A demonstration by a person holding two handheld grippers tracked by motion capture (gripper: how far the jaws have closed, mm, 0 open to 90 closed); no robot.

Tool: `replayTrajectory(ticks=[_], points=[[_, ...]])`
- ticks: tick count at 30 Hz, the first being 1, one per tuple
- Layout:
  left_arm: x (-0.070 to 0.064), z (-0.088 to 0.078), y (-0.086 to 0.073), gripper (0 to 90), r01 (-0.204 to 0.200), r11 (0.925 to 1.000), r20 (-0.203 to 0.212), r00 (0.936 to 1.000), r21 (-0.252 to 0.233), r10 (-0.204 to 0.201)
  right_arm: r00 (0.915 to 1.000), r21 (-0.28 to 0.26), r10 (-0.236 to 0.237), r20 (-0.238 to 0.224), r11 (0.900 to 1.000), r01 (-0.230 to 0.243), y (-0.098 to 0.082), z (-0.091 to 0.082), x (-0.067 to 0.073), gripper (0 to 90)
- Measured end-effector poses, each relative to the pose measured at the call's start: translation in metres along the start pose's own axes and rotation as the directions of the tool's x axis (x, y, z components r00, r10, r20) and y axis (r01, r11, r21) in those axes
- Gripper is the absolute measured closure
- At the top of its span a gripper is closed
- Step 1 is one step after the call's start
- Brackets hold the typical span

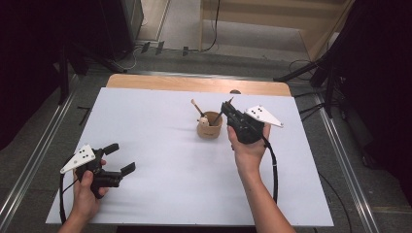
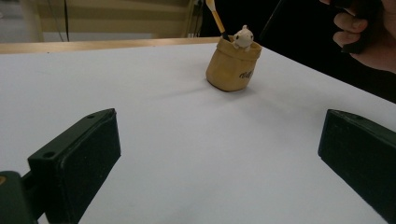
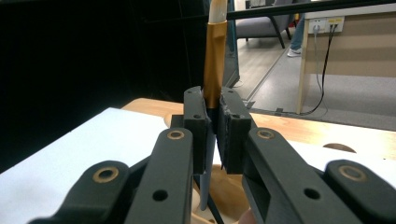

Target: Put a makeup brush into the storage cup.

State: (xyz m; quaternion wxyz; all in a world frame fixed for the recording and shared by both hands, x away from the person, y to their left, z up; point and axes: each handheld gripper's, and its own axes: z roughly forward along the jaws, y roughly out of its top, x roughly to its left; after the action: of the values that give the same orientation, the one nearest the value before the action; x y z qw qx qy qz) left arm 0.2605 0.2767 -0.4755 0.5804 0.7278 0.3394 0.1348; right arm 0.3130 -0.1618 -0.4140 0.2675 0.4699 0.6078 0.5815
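Observation:
A small tan sack-shaped pot (image 1: 210, 127) stands on the white sheet right of centre, with a little pale figure (image 2: 243, 37) on its rim. A wooden-handled brush (image 1: 197, 107) leans out of the pot to the left. My right gripper (image 1: 226, 108) hovers just right of the pot, shut on a thin pen-like stick (image 3: 214, 56) with a gold band. The stick's dark lower end reaches down into the pot (image 3: 229, 191). My left gripper (image 1: 121, 158) rests low at the near left, open with nothing between its fingers (image 2: 79, 158), and it faces the pot (image 2: 232, 67).
The white sheet (image 1: 160, 145) covers most of the wooden table (image 1: 194, 83), whose bare far edge shows behind it. Metal rails run along both sides on the floor. Black stands and cables sit at the far left and right.

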Motion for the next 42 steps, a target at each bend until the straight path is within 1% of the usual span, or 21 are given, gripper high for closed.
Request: replayTrajectory(ticks=[2,3,4,6,8,10,14,24,28,29,31,32,33,34,36,37,38,39,40,42], points=[[0.000,0.000,-0.001,0.0,-0.005,1.0000,0.002,1.0000,-0.001,0.005,1.0000,-0.004,-0.004,0.007,1.000,0.004,-0.001,0.002,-0.001,84.5],[0.000,0.000,-0.001,0.0,-0.011,0.9999,0.000,0.9999,0.002,0.011,0.9999,0.001,0.002,0.011,1.000,-0.002,-0.001,0.002,-0.001,84.5],[0.000,0.001,-0.001,0.0,-0.011,0.9999,-0.001,0.9999,0.002,0.011,0.9998,-0.002,-0.006,0.017,1.000,0.006,-0.001,0.004,-0.003,84.5],[-0.001,0.001,-0.001,0.0,-0.012,0.9999,0.001,0.9999,0.003,0.012,0.9997,0.001,0.003,0.025,1.000,-0.003,-0.002,0.006,-0.004,84.5],[-0.001,0.002,-0.001,0.0,-0.011,0.9999,0.002,0.9999,-0.001,0.011,0.9994,0.001,0.000,0.035,1.000,0.000,-0.003,0.009,-0.006,84.5],[-0.002,0.002,-0.001,0.0,-0.010,0.9999,0.002,0.9999,0.004,0.010,0.9991,0.018,-0.008,0.043,1.000,0.007,-0.005,0.013,-0.007,84.5],[-0.003,0.002,-0.001,0.0,-0.025,0.9997,0.000,0.9997,0.004,0.025,0.9986,0.045,-0.030,0.043,0.999,0.028,-0.009,0.021,-0.004,84.5],[-0.001,0.000,0.000,0.0,-0.017,0.9998,-0.004,0.9998,-0.005,0.017,0.9957,0.110,-0.076,0.054,0.992,0.070,-0.024,0.037,-0.003,84.5],[-0.001,0.000,0.000,0.0,-0.016,0.9999,-0.003,0.9999,-0.006,0.016,0.9953,0.128,-0.071,0.066,0.990,0.062,-0.029,0.040,-0.005,84.4],[-0.001,0.000,0.000,0.0,-0.018,0.9998,-0.003,0.9998,-0.005,0.018,0.9960,0.132,-0.067,0.059,0.990,0.059,-0.029,0.040,-0.006,84.4],[-0.001,0.000,0.000,0.0,-0.019,0.9998,-0.003,0.9998,-0.005,0.019,0.9958,0.141,-0.067,0.062,0.988,0.058,-0.030,0.041,-0.007,83.0],[-0.001,0.000,0.000,0.0,-0.018,0.9998,-0.002,0.9998,-0.007,0.018,0.9963,0.138,-0.069,0.051,0.988,0.061,-0.030,0.040,-0.008,76.1],[-0.001,0.001,0.000,0.0,-0.018,0.9998,-0.002,0.9998,-0.008,0.017,0.9966,0.130,-0.065,0.051,0.990,0.058,-0.030,0.040,-0.007,59.8],[-0.001,0.001,0.000,0.0,-0.018,0.9998,-0.002,0.9998,-0.007,0.018,0.9977,0.130,-0.049,0.046,0.991,0.043,-0.028,0.038,-0.006,39.1],[-0.001,0.000,0.000,0.0,-0.017,0.9998,-0.003,0.9999,-0.005,0.017,0.9997,0.138,-0.004,0.023,0.990,0.000,-0.026,0.036,-0.007,15.4],[-0.001,0.000,0.000,0.0,-0.017,0.9998,-0.003,0.9999,-0.005,0.017,0.9997,0.143,0.012,0.022,0.990,-0.015,-0.025,0.034,-0.008,7.0],[-0.001,0.000,0.000,0.0,-0.016,0.9999,-0.003,0.9999,-0.005,0.016,0.9999,0.146,0.010,0.004,0.989,-0.010,-0.025,0.033,-0.009,0.0],[-0.001,0.000,0.000,0.0,-0.016,0.9999,-0.003,0.9999,-0.006,0.016,0.9999,0.140,0.006,-0.011,0.990,-0.004,-0.025,0.031,-0.010,0.0],[-0.001,0.000,0.000,0.0,-0.016,0.9999,-0.003,0.9999,-0.005,0.016,0.9999,0.131,-0.008,-0.014,0.991,0.010,-0.025,0.028,-0.011,0.0],[-0.001,0.000,0.000,0.0,-0.016,0.9999,-0.003,0.9999,-0.005,0.016,0.9996,0.121,-0.005,-0.029,0.993,0.008,-0.024,0.024,-0.012,0.0]])
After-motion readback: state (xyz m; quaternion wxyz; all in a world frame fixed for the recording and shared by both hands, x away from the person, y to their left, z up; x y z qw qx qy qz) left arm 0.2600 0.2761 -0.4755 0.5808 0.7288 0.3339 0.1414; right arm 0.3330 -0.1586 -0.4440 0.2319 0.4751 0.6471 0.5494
